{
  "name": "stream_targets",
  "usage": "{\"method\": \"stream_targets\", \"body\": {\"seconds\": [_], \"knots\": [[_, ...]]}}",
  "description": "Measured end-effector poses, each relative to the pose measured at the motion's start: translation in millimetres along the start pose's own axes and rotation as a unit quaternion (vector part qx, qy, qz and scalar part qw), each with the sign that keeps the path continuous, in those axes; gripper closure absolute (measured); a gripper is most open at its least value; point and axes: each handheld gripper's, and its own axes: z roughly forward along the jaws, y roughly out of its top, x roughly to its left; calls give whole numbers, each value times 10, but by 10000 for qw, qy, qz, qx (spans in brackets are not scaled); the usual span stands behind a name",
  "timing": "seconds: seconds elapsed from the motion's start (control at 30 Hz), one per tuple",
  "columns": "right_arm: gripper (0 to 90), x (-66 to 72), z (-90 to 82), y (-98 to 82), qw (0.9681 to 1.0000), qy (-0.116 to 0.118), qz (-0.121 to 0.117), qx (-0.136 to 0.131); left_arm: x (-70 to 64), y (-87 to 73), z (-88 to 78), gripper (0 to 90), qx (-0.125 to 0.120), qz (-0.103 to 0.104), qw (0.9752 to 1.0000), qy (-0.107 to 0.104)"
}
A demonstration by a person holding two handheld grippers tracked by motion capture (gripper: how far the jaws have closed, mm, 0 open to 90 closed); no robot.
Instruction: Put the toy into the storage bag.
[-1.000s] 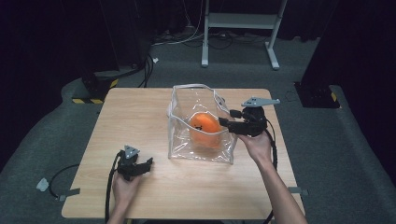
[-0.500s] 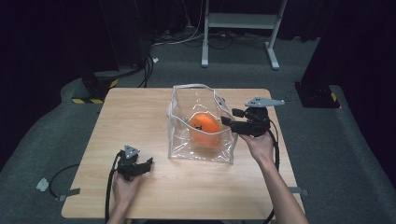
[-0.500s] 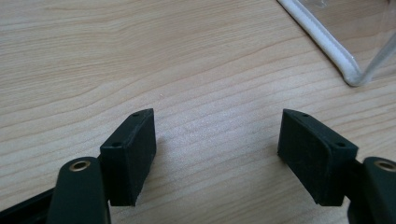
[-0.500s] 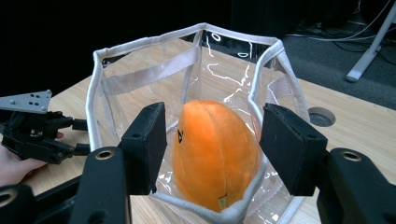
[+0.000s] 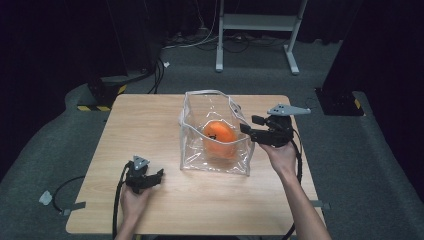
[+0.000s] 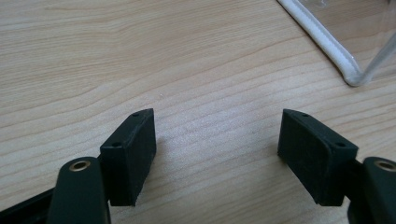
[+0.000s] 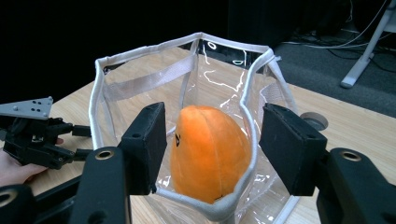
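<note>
A clear plastic bag point(image 5: 216, 150) with white trim stands open in the middle of the wooden table point(image 5: 150, 125). An orange rounded object point(image 5: 220, 137) sits inside it. My right gripper point(image 5: 248, 124) hovers at the bag's right side, level with the rim, jaws open and pointing left. In the right gripper view the bag's near corner point(image 7: 229, 205) and the orange object point(image 7: 205, 135) lie ahead between the open jaws of the right gripper point(image 7: 217, 151), with neither pad touching them. My left gripper point(image 5: 156, 176) rests open on the table at the front left, empty point(image 6: 217, 154).
The bag's white-trimmed bottom edge point(image 6: 327, 42) lies just ahead and right of the left gripper. Beyond the table are a grey floor, cables and a white stand point(image 5: 260, 22). The left gripper point(image 7: 81, 140) and its hand appear past the bag.
My right gripper has edged slightly to the right, away from the bag's side. The left gripper and the bag have not moved.
</note>
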Motion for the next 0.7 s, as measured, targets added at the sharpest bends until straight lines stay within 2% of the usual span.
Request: {"method": "stream_targets", "body": {"seconds": [0.7], "knots": [[408, -30, -149, -11, 9997, -76, 17, -211, 0, 0, 0, 279, -2, 3, 10000, 0]]}}
